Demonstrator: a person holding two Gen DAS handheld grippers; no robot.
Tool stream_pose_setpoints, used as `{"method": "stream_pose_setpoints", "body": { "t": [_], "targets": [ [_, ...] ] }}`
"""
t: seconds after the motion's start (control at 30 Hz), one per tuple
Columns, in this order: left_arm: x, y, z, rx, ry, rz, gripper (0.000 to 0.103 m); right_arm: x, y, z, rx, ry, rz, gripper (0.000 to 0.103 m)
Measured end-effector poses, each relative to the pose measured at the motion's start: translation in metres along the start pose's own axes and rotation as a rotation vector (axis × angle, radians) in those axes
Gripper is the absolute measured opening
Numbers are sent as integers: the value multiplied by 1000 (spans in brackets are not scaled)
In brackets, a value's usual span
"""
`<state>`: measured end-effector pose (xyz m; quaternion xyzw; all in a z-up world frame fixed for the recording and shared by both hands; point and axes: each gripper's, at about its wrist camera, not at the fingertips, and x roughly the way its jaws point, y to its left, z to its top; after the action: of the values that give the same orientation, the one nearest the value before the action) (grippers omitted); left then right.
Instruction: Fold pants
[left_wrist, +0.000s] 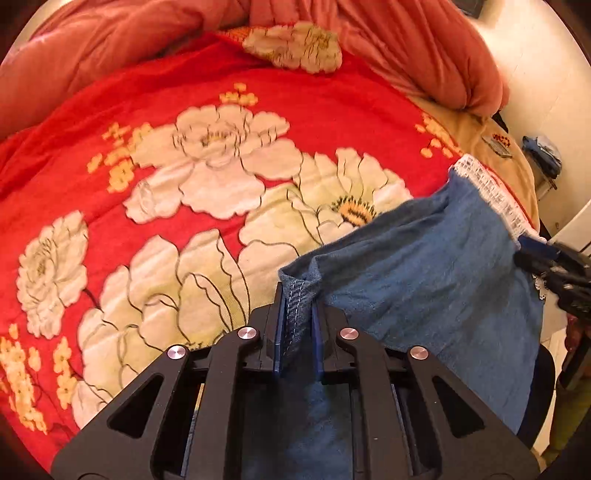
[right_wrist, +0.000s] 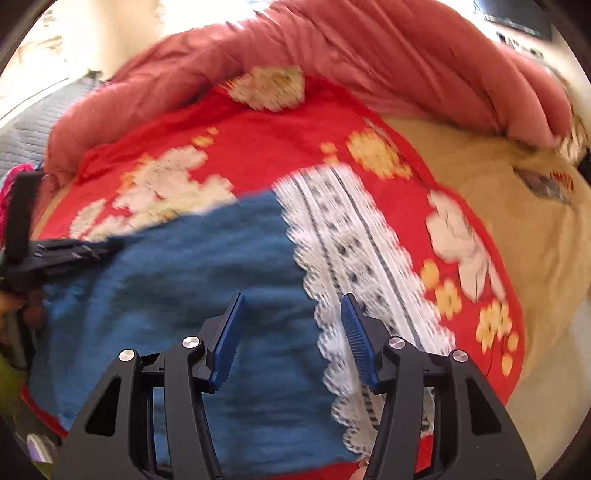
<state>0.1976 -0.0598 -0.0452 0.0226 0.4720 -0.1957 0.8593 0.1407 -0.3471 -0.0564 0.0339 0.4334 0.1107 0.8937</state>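
One pants (left_wrist: 436, 273) — two blankets, two grippers.

Bright warm light; right view motion-blurred; fisheye edges.

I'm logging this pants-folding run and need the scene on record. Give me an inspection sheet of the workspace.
Surface: red floral blanket spread on a bed.
Job's things: blue denim pants with white lace trim, partly lifted off the blanket.
Clutter: pink quilt bunched at the far side; beige cover beside the blanket.
Grippers: left gripper shut on a stitched denim edge; right gripper open above the pants near the lace.
Cables: nothing seen.
Surroundings: pale wall; the rest is too blurred to tell.
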Motion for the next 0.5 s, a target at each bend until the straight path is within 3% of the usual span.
{"method": "stream_pose_setpoints", "body": {
  "t": [0.17,0.27,0.37,0.43,0.5],
  "targets": [
    [-23,14,-1,-67,-125,-27,5,-8,-7,-20,26,-18,18,52],
    [13,15,-7,-75,-17,12,8,-5,-3,-22,2,-12,-1,52],
    [10,13,-4,-66,-37,14,8,-11,-2,-15,-15,6,8,52],
    [9,16,-5,-78,-38,1,10,-30,-10,2,18,-65,58,52],
    [9,18,-6,-81,-41,-3,10,-38,-17,23,16,-121,53,52]
  ]
}}
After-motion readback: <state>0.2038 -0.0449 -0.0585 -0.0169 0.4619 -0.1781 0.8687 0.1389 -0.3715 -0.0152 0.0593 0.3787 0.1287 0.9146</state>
